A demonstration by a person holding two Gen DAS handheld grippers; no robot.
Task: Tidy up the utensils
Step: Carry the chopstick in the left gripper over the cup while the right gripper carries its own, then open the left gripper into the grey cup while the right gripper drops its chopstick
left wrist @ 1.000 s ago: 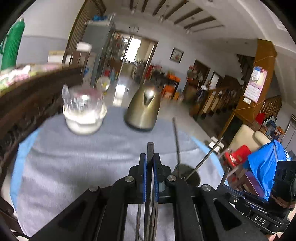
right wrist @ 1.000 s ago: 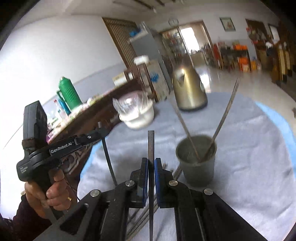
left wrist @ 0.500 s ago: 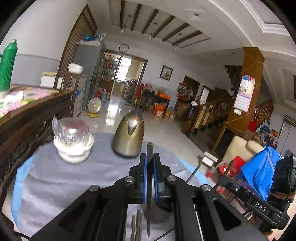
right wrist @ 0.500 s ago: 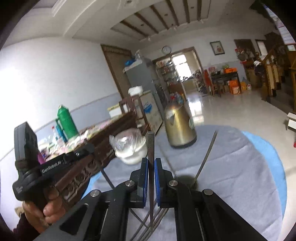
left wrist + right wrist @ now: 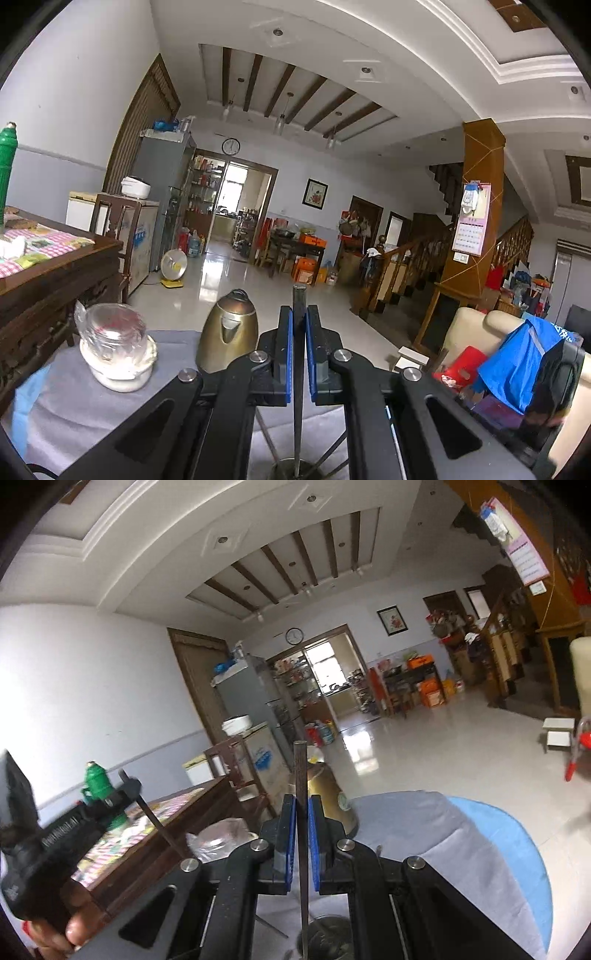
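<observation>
My left gripper (image 5: 299, 325) is shut on a dark metal chopstick (image 5: 298, 387) that stands upright, its lower end down in the grey metal cup (image 5: 295, 470) at the frame's bottom. My right gripper (image 5: 300, 812) is shut on another chopstick (image 5: 302, 849), also upright, its lower end at the cup's rim (image 5: 328, 938). Other chopsticks lean in the cup. The left gripper (image 5: 125, 788) with its chopstick shows at the left of the right wrist view, held in a hand.
A brass kettle (image 5: 227, 332) and a white bowl with a plastic-wrapped lid (image 5: 116, 354) stand on the grey cloth (image 5: 74, 406) of the round blue table (image 5: 517, 849). A dark wooden sideboard (image 5: 48, 280) stands at the left.
Both grippers have risen and tilted upward with their chopsticks. The cup has dropped to the bottom edge of both views, and the chopstick ends now point down into it.
</observation>
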